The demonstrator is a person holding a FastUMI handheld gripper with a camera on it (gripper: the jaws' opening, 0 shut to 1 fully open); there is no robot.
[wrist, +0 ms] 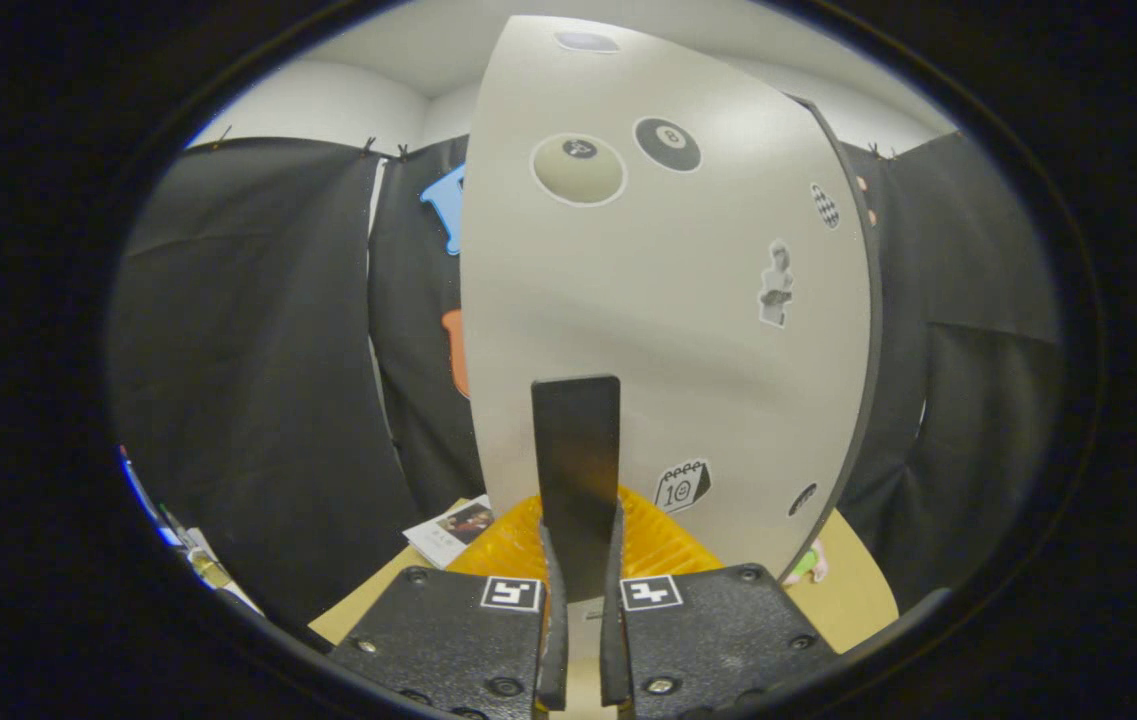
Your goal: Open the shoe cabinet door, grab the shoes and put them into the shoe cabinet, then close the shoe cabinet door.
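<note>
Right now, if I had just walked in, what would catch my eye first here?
The big pale cabinet door straight ahead, dotted with stickers, two of them billiard balls near its top. Next, the claw closed on a flat dark handle that stands against the door's lower part. Behind the fingers lies something ribbed and orange-yellow on the tan table.

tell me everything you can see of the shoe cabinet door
The shoe cabinet door is a smooth, pale grey-white panel with a dark edge on one side, standing upright straight ahead. Stickers dot its face: two billiard balls near the top, a small figure, a checkered oval and a calendar icon lower down. A dark flat handle projects from its lower middle, and the hand-held gripper has both fingers closed on it.
</note>
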